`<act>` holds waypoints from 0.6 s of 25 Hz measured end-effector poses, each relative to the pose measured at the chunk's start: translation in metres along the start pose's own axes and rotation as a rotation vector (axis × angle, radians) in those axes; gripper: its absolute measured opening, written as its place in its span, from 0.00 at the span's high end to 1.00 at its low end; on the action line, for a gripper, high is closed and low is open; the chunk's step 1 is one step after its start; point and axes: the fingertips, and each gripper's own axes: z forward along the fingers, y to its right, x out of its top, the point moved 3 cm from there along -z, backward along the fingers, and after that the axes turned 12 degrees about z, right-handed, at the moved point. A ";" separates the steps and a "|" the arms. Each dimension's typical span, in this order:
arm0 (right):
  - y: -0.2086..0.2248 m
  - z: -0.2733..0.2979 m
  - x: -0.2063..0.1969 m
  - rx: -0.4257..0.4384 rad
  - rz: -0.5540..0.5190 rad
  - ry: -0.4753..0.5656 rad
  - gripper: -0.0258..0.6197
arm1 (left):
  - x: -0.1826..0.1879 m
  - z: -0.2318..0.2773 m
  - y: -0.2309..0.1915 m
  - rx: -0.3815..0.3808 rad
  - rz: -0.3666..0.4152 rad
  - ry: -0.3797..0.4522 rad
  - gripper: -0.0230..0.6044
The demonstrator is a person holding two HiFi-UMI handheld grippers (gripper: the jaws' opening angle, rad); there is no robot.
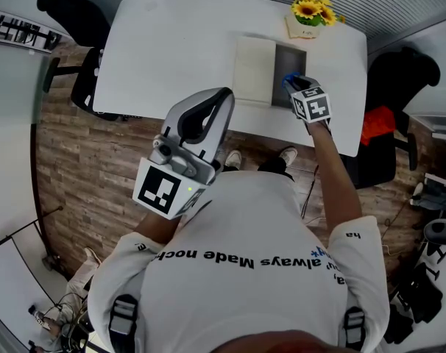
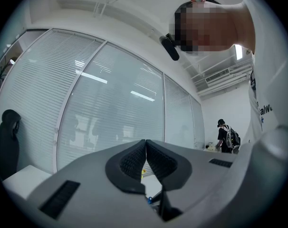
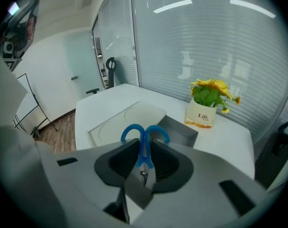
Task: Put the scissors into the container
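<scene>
The scissors (image 3: 145,136) have blue handles that stick out past the fingers, with the blades running back between the pads. My right gripper (image 3: 144,152) is shut on them. In the head view this right gripper (image 1: 292,84) hangs over the near edge of the grey open container (image 1: 282,61) on the white table, the scissors (image 1: 288,80) showing as a blue spot at its tip. In the right gripper view the container (image 3: 181,132) lies just beyond the handles. My left gripper (image 1: 224,97) is held up near the person's chest, off the table. Its jaws (image 2: 145,152) are shut on nothing.
A white lid (image 1: 253,70) lies flat against the container's left side. A pot of yellow flowers (image 1: 309,17) stands at the table's far edge. Black office chairs (image 1: 82,22) stand at the left and at the right (image 1: 392,116) of the table (image 1: 171,50).
</scene>
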 end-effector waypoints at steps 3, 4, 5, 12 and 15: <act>0.002 0.004 -0.004 0.004 0.009 -0.019 0.81 | 0.001 -0.001 0.001 0.003 0.003 0.005 0.93; 0.003 0.005 -0.006 0.005 0.011 -0.026 0.81 | 0.001 -0.001 0.001 0.005 0.004 0.006 0.93; 0.003 0.007 -0.007 0.005 0.013 -0.032 0.81 | 0.001 -0.001 0.001 0.006 0.004 0.004 0.93; 0.007 0.017 -0.015 0.016 0.040 -0.066 0.81 | 0.000 -0.003 0.000 0.023 0.009 -0.001 0.93; 0.008 0.020 -0.017 0.021 0.053 -0.074 0.81 | 0.001 -0.002 0.000 0.027 0.006 -0.002 0.93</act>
